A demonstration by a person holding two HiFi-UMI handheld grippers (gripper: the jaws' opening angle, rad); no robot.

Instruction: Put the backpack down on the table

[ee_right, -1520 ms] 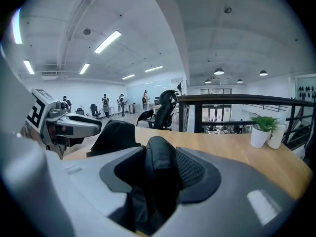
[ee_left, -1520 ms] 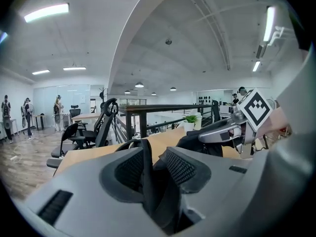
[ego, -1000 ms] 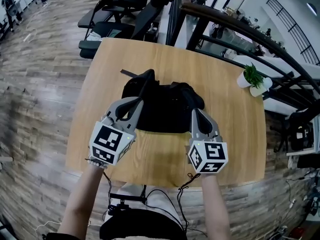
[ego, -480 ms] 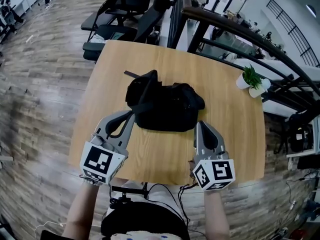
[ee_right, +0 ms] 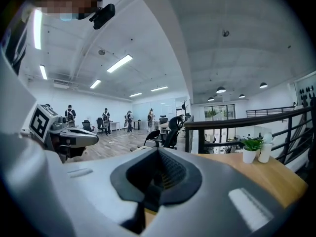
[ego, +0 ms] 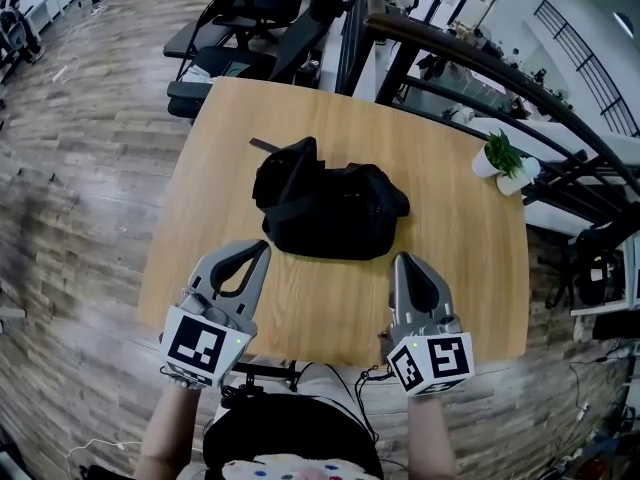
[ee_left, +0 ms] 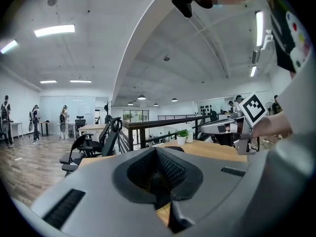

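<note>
Backpack (ego: 328, 211), black and slumped, lies on the middle of a pale wooden table (ego: 450, 268), seen from above. Grey plank floor (ego: 80, 168) surrounds the table. Black office chairs (ego: 250, 18) stand beyond its far edge, and a dark railing (ego: 480, 58) runs past the far right corner. One short strap (ego: 262, 146) pokes out from the backpack's far left corner and lies flat on the table.

Two grey hand-held claws hang over the table's near edge. Both point toward the backpack and are apart from it. The left claw (ego: 260, 250) is just short of the backpack's near left corner, with its two jaws pressed together on nothing. The right claw (ego: 403, 261) is just short of the near right corner, with its jaws likewise closed and empty. Each has a cube with black-and-white square markers at its rear.

A small green plant (ego: 505, 153) in a white pot stands near the table's right edge, well apart from the backpack.
</note>
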